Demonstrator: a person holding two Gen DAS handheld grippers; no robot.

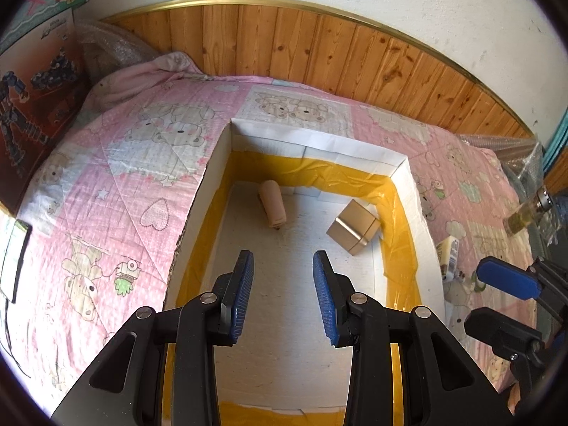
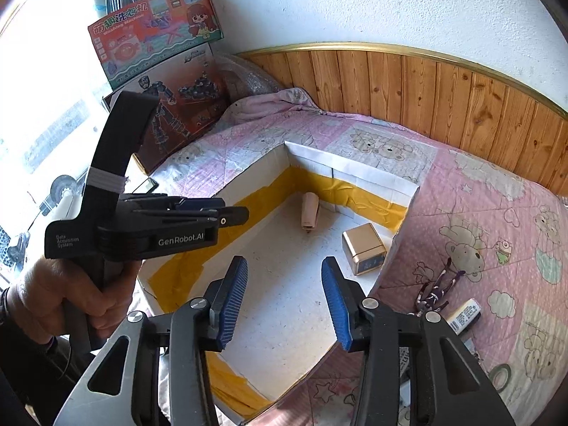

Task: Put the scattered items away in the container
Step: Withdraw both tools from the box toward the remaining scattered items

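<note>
A white cardboard box [image 1: 312, 142] [image 2: 355, 172] lined with yellow tape lies open on the pink bedspread. Inside rest a beige tube [image 1: 272, 203] [image 2: 309, 209] and a gold cube [image 1: 355, 227] [image 2: 364, 246]. My left gripper [image 1: 283, 259] [image 2: 241, 214] hovers over the box, open and empty. Over the box's near corner, my right gripper [image 2: 284, 266] [image 1: 474, 294] is open too, nothing between its fingers. On the bedspread right of the box lie a small white tube [image 2: 465, 314] [image 1: 448, 250] and a purple figure [image 2: 436, 289].
A glass bottle of yellow liquid [image 1: 525, 213] stands at the bed's right edge. A tape roll [image 2: 498, 376] lies near the front right. Toy boxes [image 2: 159, 46] lean against the wall at the bed's left, above a wood-panelled headboard [image 1: 319, 53]. A hand [image 2: 64, 298] holds the left gripper.
</note>
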